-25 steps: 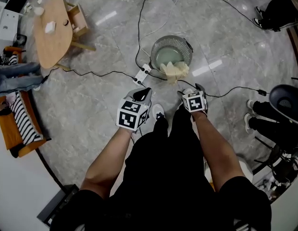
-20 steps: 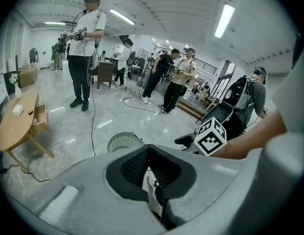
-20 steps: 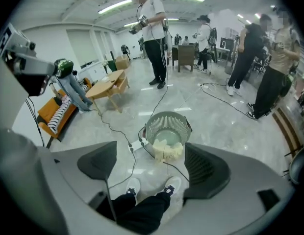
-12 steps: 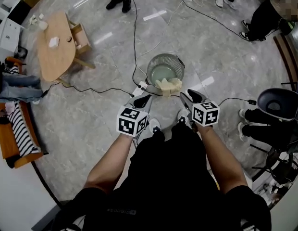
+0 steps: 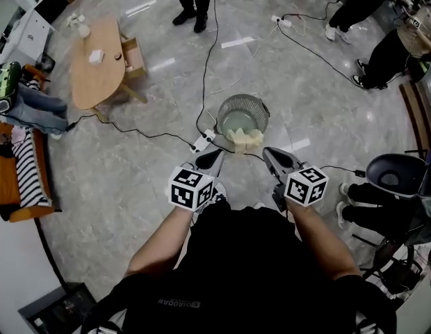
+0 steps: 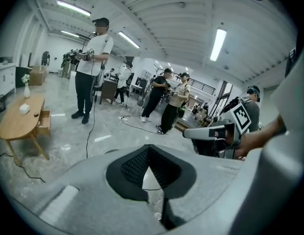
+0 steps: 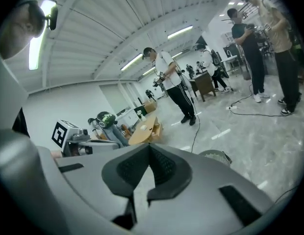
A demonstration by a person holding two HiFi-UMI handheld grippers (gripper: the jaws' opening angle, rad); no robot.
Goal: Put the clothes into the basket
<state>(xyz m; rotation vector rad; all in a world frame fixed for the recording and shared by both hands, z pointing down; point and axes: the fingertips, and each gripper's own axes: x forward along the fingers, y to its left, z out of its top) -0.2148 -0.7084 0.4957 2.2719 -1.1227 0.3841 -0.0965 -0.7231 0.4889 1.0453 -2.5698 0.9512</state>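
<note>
Head view: cream cloth (image 5: 247,140) hangs over the wire basket's (image 5: 245,101) near rim. Left gripper (image 5: 210,158) is pressed together, empty; right gripper (image 5: 274,158) just closed, empty. Best push the cloth inside.

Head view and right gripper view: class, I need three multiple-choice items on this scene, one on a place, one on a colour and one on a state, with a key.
1. Where does the pale yellow cloth lie?
A. on the wooden table
B. over the near rim of the wire basket
C. on the orange sofa

2. What colours are the bands of the striped garment?
A. red and blue
B. green and yellow
C. black and white

3. How do the right gripper's jaws stand?
A. shut, empty
B. wide apart
C. shut on the cloth

Key:
1 B: it hangs at the basket's edge nearest the person.
2 C: dark and white bands alternate.
3 A: the jaws have just closed, tips together with nothing between them.
</note>
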